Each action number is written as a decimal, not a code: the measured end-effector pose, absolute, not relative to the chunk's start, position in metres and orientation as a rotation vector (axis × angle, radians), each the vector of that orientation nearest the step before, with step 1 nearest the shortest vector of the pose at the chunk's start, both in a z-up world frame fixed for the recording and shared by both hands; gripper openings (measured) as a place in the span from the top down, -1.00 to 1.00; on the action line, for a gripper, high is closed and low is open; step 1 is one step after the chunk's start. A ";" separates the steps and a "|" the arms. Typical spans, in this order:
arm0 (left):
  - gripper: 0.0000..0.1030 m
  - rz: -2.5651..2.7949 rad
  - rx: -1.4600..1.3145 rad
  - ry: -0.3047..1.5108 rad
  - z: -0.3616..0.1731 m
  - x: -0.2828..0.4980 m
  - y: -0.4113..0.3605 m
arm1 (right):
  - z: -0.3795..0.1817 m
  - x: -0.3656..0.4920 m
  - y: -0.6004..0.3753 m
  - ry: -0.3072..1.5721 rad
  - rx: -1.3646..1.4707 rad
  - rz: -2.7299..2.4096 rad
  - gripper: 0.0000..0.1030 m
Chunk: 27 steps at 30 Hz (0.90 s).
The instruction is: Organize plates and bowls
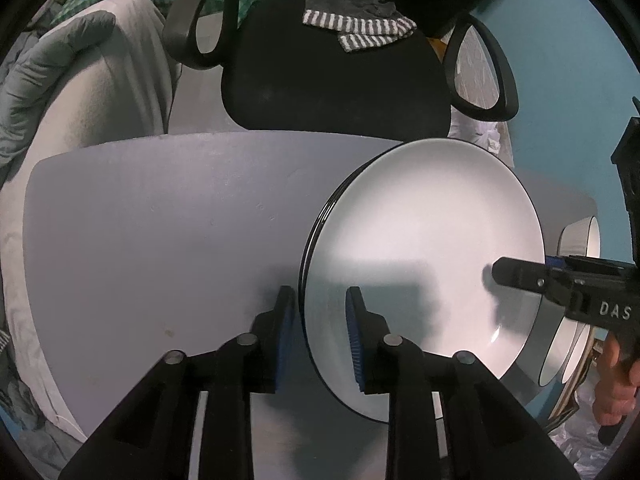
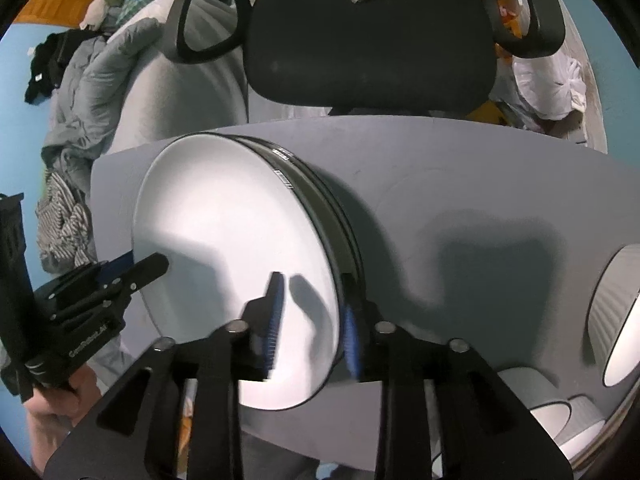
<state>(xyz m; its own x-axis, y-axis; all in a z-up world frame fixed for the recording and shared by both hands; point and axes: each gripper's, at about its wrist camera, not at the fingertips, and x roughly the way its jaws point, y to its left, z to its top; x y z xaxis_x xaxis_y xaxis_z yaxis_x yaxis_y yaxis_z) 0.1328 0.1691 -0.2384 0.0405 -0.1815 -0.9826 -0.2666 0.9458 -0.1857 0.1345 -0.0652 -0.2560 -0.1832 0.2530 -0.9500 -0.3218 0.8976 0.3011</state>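
A stack of white plates (image 1: 420, 240) with black rims lies on the grey table (image 1: 160, 220). My left gripper (image 1: 320, 324) points down over the stack's left rim. One finger is outside the rim and one is over the top plate, with gaps on both sides, so it is open. In the right wrist view the same stack (image 2: 224, 220) sits left of centre. My right gripper (image 2: 312, 320) straddles its right rim, open, with one pad over the plate and one just outside the edge. White ribbed bowls (image 2: 616, 312) stand at the table's right end.
A black office chair (image 1: 332, 72) with a striped cloth on it stands behind the table. Grey bedding (image 1: 100, 92) lies to the left. More bowls (image 2: 560, 412) sit at the near right corner. A person's hand (image 1: 616, 380) holds the right gripper.
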 end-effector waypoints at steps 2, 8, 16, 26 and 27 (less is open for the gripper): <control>0.43 0.067 -0.359 1.531 -0.237 0.132 0.169 | -0.254 0.134 -0.063 1.682 -0.062 0.502 0.21; 0.23 0.067 -0.366 1.508 -0.233 0.129 0.169 | -0.244 0.134 -0.055 1.661 -0.127 0.448 -0.06; 0.05 0.076 -0.375 1.461 -0.215 0.123 0.176 | -0.233 0.131 -0.045 1.574 -0.315 0.398 -0.21; -0.25 0.088 -0.309 1.353 -0.167 0.102 0.170 | -0.190 0.102 -0.047 1.407 -0.476 0.360 -0.33; -0.25 0.086 -0.296 1.344 -0.161 0.099 0.168 | -0.182 0.098 -0.049 1.379 -0.486 0.353 -0.33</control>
<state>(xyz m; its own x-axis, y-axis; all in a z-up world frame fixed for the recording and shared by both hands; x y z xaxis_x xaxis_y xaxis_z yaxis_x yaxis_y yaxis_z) 0.0992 0.1681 -0.1612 0.2282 -0.1081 -0.9676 -0.2302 0.9597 -0.1615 0.0978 -0.0494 -0.1821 0.1638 -0.0425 -0.9856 -0.5103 0.8514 -0.1215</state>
